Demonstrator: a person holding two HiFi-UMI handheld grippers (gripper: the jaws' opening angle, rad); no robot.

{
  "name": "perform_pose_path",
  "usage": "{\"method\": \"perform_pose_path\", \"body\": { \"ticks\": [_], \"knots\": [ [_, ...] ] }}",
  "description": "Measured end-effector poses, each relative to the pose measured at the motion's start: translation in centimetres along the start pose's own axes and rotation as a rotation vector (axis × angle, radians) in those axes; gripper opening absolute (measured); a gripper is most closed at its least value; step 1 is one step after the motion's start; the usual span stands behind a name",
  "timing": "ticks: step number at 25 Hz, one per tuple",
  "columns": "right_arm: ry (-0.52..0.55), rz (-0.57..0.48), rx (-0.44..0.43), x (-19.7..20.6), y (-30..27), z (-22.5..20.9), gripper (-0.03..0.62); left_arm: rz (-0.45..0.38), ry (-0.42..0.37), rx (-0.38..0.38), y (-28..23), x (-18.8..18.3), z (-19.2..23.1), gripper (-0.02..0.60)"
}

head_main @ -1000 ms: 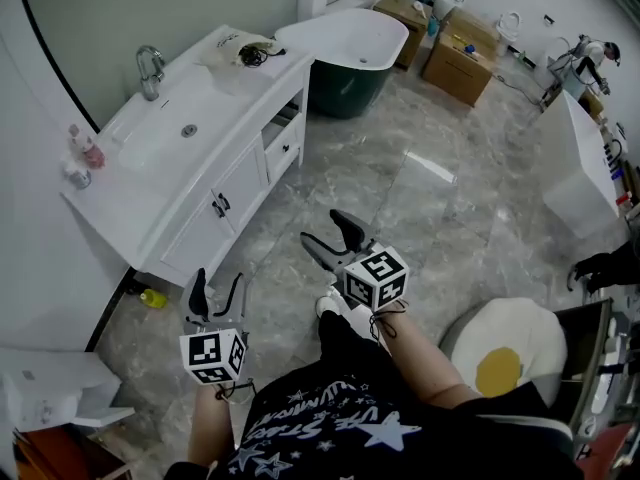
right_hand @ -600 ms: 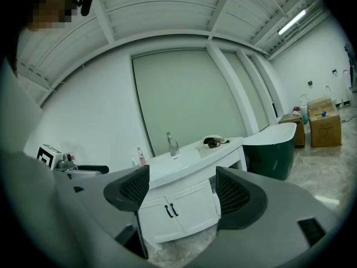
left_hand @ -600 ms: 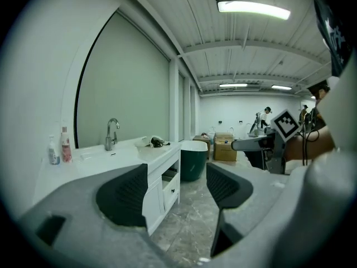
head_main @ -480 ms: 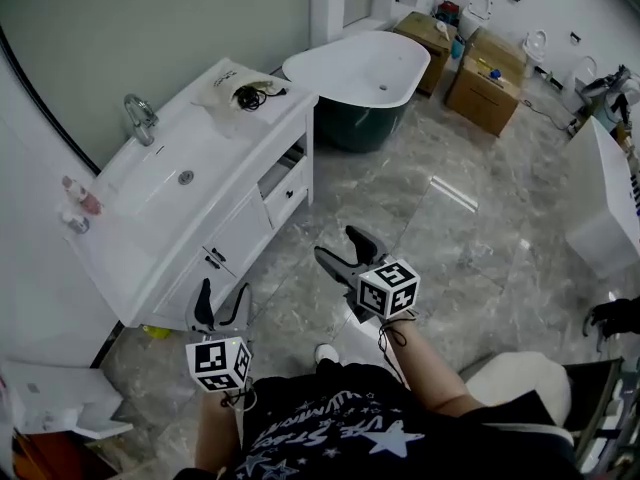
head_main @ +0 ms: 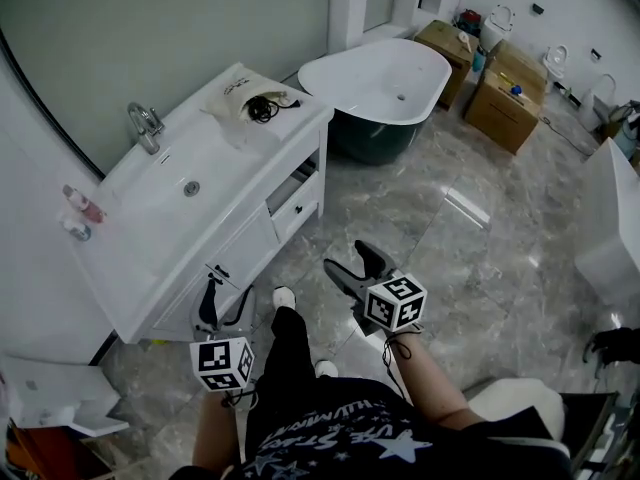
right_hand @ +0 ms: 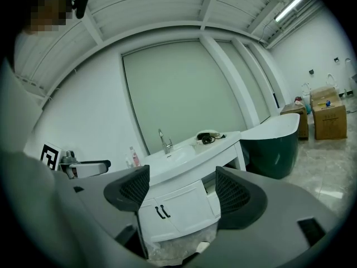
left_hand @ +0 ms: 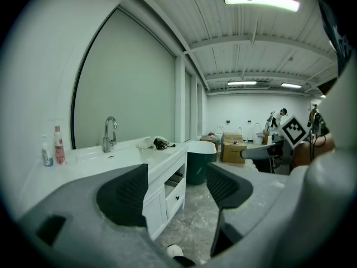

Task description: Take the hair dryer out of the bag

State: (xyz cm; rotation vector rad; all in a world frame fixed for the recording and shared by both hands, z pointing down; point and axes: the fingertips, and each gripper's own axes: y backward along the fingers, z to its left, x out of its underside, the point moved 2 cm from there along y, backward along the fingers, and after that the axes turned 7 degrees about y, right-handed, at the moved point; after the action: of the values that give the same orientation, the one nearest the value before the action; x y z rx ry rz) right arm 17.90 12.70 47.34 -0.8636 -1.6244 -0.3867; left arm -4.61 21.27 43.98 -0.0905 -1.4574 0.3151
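A cream bag point(head_main: 237, 95) lies at the far end of the white vanity top point(head_main: 205, 158), with the black hair dryer point(head_main: 264, 107) and its cord resting on it. In the left gripper view the hair dryer point(left_hand: 160, 144) shows far off on the counter; in the right gripper view the bag point(right_hand: 210, 135) is small and distant too. My left gripper point(head_main: 222, 295) is open and empty, near the vanity's cupboard doors. My right gripper point(head_main: 351, 261) is open and empty over the floor, well short of the vanity. Left gripper point(left_hand: 176, 188) and right gripper point(right_hand: 179, 190) both have nothing between their pads.
A faucet point(head_main: 146, 125) and small bottles point(head_main: 84, 208) stand by the sink. A dark-sided bathtub point(head_main: 383, 86) sits beyond the vanity, cardboard boxes point(head_main: 510, 93) behind it. The person's shoe point(head_main: 283, 296) is on the marble floor between the grippers.
The person has stepped toward the vanity, one leg now forward. Both grippers have come closer to the cupboard, and the vanity sits nearer and larger in view.
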Motion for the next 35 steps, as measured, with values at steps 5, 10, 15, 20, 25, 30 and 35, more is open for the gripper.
{"method": "perform_pose_path", "body": {
  "ticks": [5, 10, 15, 20, 25, 30, 35],
  "knots": [
    [0.011, 0.014, 0.012, -0.9, -3.8, -2.6, 0.351, 0.010, -0.013, 0.022, -6.0, -0.6, 1.9, 0.327],
    [0.025, 0.028, 0.043, -3.0, -9.3, -7.1, 0.348, -0.001, -0.001, 0.034, -13.9, -2.5, 5.1, 0.327],
    [0.047, 0.040, 0.067, -6.6, -16.9, -11.3, 0.345, -0.002, 0.008, 0.048, -22.2, -5.0, 8.8, 0.327],
    [0.060, 0.073, 0.043, -9.5, -24.0, -14.0, 0.344, 0.015, 0.008, 0.055, -28.8, -7.1, 12.1, 0.327],
    [0.059, 0.088, 0.022, -12.2, -30.4, -16.8, 0.334, 0.048, 0.008, 0.053, -34.6, -8.3, 14.4, 0.327],
    [0.045, 0.088, 0.006, -13.7, -35.7, -18.4, 0.328, 0.073, -0.009, 0.078, -39.9, -9.0, 15.6, 0.325],
    [0.025, 0.103, -0.022, -14.1, -39.2, -19.2, 0.314, 0.093, -0.050, 0.095, -44.5, -9.1, 15.3, 0.325]
  ]
}}
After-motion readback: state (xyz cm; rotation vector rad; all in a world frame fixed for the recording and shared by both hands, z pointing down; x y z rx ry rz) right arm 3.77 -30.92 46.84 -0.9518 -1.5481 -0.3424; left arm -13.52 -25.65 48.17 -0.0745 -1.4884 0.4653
